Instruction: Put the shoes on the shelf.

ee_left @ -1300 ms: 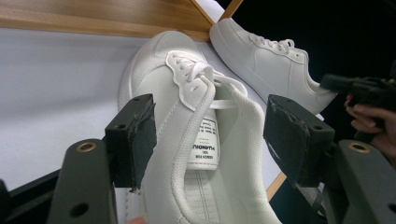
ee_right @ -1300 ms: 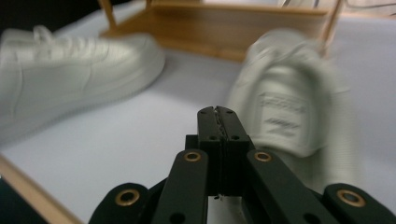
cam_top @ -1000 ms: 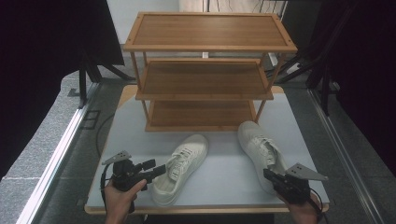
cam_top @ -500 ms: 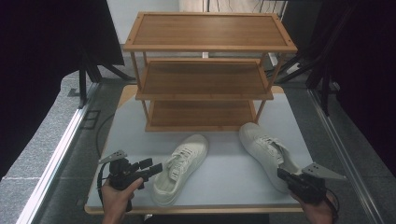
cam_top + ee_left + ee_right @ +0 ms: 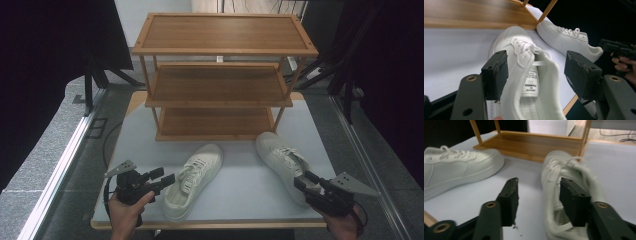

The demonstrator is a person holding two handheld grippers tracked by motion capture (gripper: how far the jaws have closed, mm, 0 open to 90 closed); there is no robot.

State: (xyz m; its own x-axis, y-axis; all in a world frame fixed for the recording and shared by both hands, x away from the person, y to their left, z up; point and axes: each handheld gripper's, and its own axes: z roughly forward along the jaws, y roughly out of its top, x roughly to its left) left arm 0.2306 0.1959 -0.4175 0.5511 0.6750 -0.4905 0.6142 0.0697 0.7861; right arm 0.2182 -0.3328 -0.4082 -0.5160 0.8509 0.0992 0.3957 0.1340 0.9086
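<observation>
Two white sneakers lie on the white table in front of a wooden rack. The left sneaker points up and to the right. My left gripper is open, and its jaws straddle this shoe's heel opening and tongue label. The right sneaker lies with its heel toward my right gripper. That gripper is open too: one pad sits over the shoe's opening, the other over bare table, with the shoe's side wall between them.
The three-level wooden shoe rack stands at the back of the table, its shelves bare. The table's front edge runs just ahead of both hands. Dark stands and cables flank the table on both sides.
My right gripper drew back a little to the right, then eased forward to the right sneaker's heel. The left gripper has barely shifted at the left sneaker's heel.
</observation>
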